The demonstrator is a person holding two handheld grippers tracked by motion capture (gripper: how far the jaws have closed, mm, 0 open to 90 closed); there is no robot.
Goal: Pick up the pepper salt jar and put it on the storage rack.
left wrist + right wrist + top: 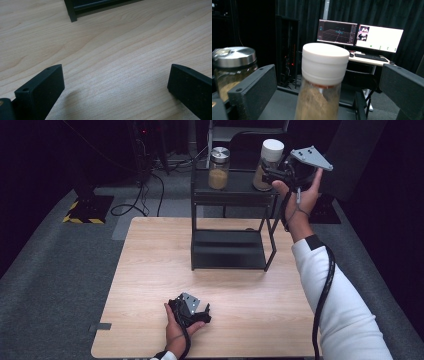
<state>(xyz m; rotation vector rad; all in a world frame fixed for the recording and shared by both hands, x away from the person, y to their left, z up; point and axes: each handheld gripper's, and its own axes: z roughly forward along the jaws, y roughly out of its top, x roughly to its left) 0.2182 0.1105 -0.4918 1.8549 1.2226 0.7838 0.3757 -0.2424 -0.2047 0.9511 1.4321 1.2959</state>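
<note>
A black two-tier rack (227, 249) stands on the wooden table (150, 270). Two monitors (359, 35) glow on a desk behind, and cables (140, 200) trail across grey carpet.

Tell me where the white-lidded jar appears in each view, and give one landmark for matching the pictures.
High view: the white-lidded jar stands at the right end of the black shelf's top tier, at the right gripper.
Left gripper view: not in this picture, which looks down on the wooden table.
Right gripper view: centre, between the two open jaws.
Shared landmark: the steel-lidded jar, left of the white-lidded one.
</note>
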